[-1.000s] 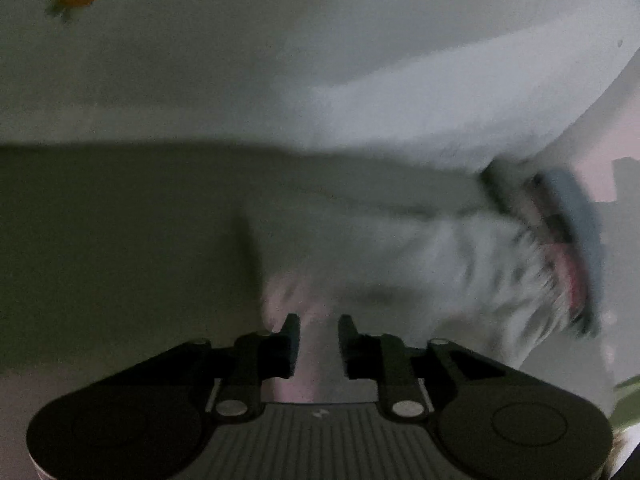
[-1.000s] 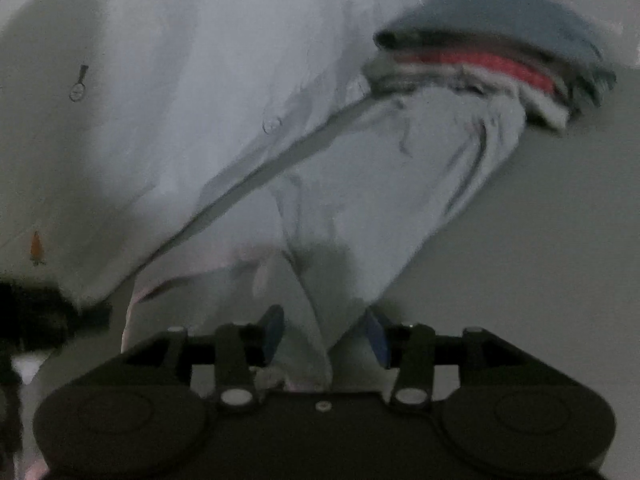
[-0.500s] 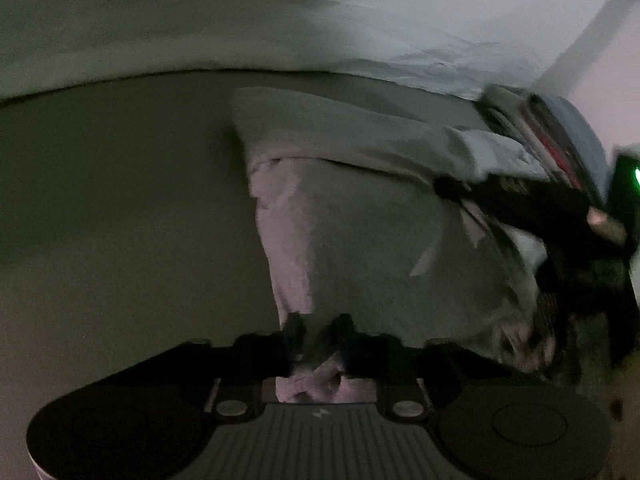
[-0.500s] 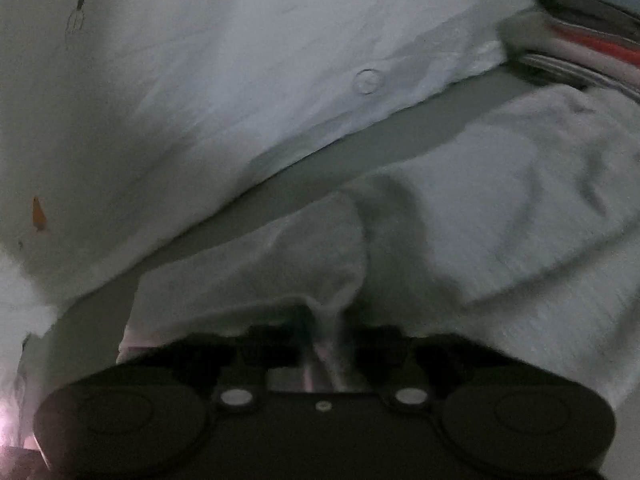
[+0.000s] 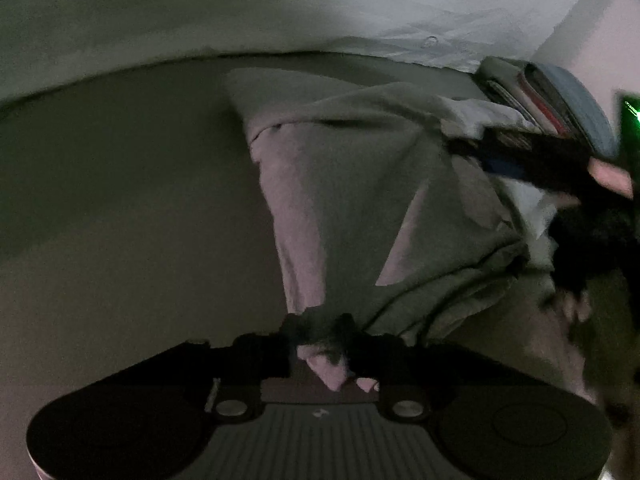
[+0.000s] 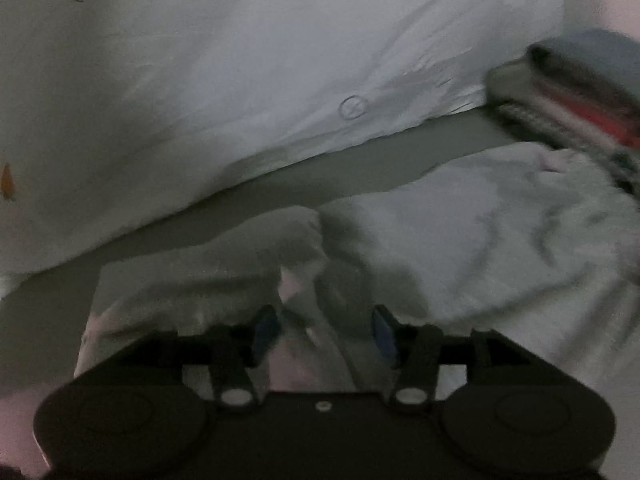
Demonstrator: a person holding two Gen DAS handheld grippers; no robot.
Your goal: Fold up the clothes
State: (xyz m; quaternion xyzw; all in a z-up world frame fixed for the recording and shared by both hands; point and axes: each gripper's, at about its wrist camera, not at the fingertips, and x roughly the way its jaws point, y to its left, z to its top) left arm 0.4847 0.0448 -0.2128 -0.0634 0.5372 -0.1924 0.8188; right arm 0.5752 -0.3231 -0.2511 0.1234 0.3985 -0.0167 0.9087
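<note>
Several folded clothes already sit in a stack, and beside it my pale garment lies half folded on the bed, my left hand-held gripper pinching its hem, my right hand-held gripper just opened over it.

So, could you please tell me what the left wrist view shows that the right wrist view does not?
Only the left wrist view: the left gripper, its jaws just opening with garment fabric between them, the right gripper from the side, a hand and a green light. Only the right wrist view: the right gripper's blue pads, just opened wide, fabric lying loose between them. Both: the pale garment, the folded stack and the white printed sheet.
</note>
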